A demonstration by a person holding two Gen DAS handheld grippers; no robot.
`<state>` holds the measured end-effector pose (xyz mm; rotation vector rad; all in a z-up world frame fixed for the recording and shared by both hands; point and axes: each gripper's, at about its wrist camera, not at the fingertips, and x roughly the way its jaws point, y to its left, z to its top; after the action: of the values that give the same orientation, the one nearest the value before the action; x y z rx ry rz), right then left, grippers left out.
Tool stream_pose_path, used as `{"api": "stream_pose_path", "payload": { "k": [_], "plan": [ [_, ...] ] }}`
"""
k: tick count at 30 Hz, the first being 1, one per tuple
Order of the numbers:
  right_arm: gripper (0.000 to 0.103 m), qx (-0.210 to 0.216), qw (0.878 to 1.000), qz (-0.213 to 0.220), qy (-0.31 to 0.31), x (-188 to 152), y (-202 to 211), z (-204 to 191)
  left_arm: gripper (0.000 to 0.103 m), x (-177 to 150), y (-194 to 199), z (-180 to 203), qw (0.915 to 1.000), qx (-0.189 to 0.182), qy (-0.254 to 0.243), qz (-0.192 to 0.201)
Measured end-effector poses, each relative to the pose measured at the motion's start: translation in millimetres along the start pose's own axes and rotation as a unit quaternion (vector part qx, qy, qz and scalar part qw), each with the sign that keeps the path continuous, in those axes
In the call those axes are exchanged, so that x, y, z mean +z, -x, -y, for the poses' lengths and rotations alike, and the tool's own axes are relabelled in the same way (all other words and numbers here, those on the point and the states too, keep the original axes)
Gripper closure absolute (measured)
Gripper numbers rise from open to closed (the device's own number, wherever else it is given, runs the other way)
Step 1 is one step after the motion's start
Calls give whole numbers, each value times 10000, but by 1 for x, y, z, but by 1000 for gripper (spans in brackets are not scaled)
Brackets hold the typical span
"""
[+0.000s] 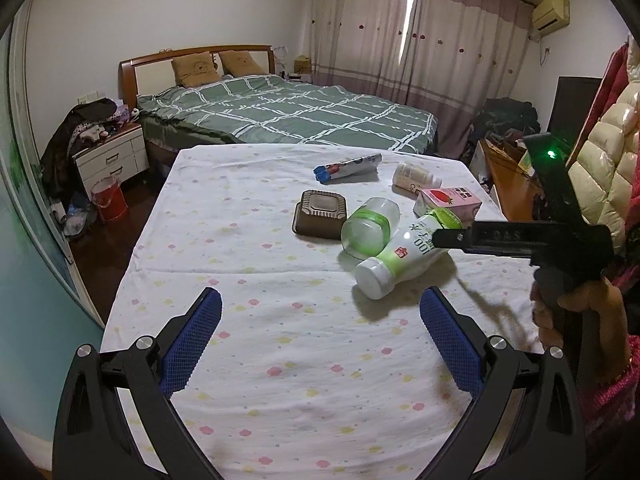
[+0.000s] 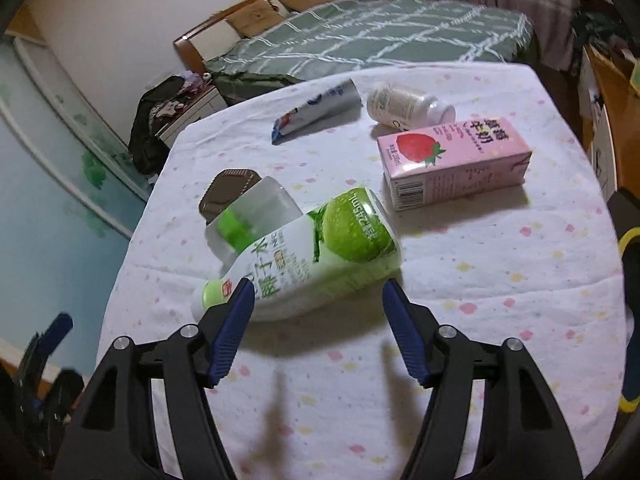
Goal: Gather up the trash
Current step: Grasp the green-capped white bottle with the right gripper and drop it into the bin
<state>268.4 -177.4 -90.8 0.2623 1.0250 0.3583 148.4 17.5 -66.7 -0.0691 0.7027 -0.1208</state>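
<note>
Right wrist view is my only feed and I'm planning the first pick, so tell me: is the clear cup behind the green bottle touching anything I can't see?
Observer: Yes. In the left wrist view the clear cup lies on its side, resting against the brown box and the green bottle.
Operator: Where is my gripper relative to that bottle?
Observer: The right gripper comes in from the side, its tip over the bottle's label end, near the pink carton.
Operator: And the left gripper?
Observer: The left gripper is open over bare cloth, short of the bottle's cap.
</note>
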Motion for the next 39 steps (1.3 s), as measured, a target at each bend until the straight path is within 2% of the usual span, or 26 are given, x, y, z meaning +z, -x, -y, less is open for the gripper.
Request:
{"api": "stream_pose_path", "payload": {
  "k": [6,10,12,17,24,30,36,39],
  "plan": [
    [38,-185,9997,-95,-156,26,-23,-3,5,0,1,-4,10000,21,39,6],
    [35,-577,9982,-164,28,46,-36,-10,5,0,1,-7,10000,40,67,6],
    [35,-591,9979,-270,54,54,-44,-13,5,1,1,-9,10000,39,80,8],
    [35,-393,9984,-396,-51,53,-54,-14,5,1,-1,-13,9999,27,106,-13],
    [43,-418,9955,-726,431,35,-72,-35,5,1,-4,-10,9999,-31,99,-38],
    [46,-345,9977,-253,528,30,-42,-32,5,0,-7,-11,9999,-43,100,-81],
    [51,71,9984,375,411,20,17,-9,5,2,-14,-3,9998,-115,35,-129],
    [54,85,9970,652,401,11,45,3,5,3,-18,7,9997,-159,-67,-161]
  ]
}}
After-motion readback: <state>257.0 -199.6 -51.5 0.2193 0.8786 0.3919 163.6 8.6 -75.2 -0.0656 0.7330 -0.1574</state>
